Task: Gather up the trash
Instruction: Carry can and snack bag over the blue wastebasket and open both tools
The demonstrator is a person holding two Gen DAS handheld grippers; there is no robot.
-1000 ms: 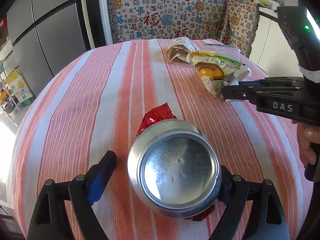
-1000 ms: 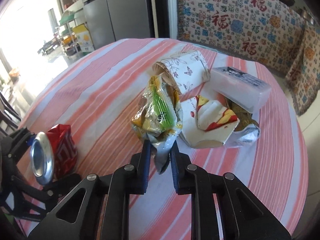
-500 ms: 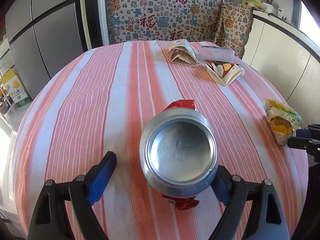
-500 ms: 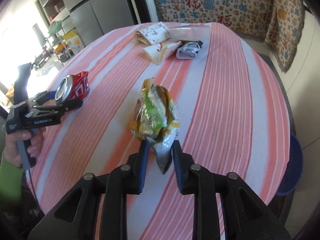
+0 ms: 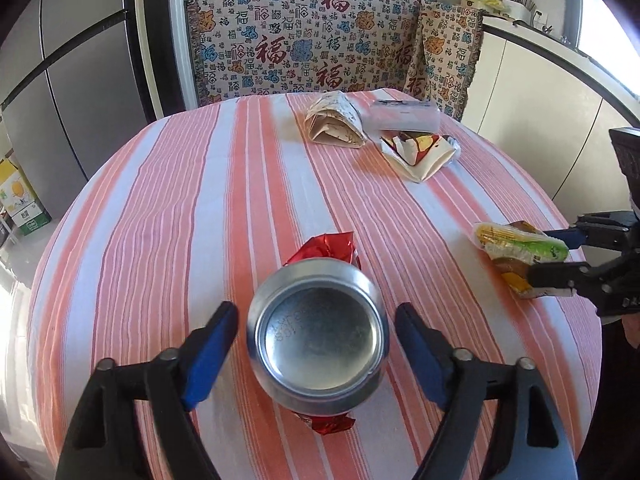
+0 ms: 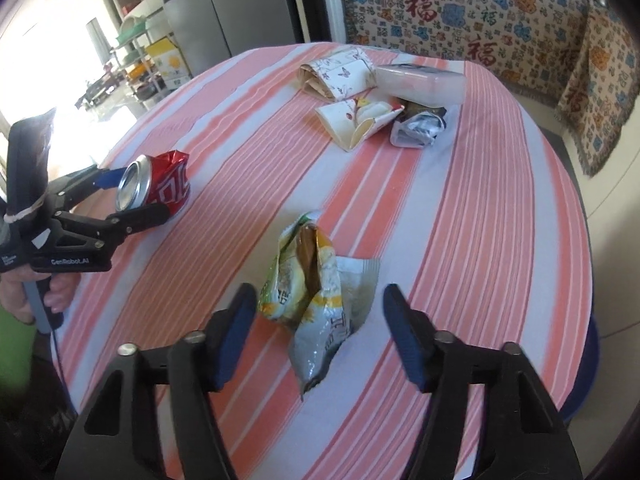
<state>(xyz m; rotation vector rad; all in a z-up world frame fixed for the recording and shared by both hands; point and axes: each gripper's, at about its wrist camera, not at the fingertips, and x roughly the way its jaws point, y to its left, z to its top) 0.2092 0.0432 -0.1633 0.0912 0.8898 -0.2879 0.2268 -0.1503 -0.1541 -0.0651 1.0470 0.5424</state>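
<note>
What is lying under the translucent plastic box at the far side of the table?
A crumpled silver wrapper pokes out from under the plastic box. How far it reaches underneath is hidden.

Bright daylight floods in from the left, overexposing the window area in the right wrist view, glinting off the crushed red aluminium can's silver base point(image 5: 318, 346), while fisheye distortion bends and darkens every corner.
</note>
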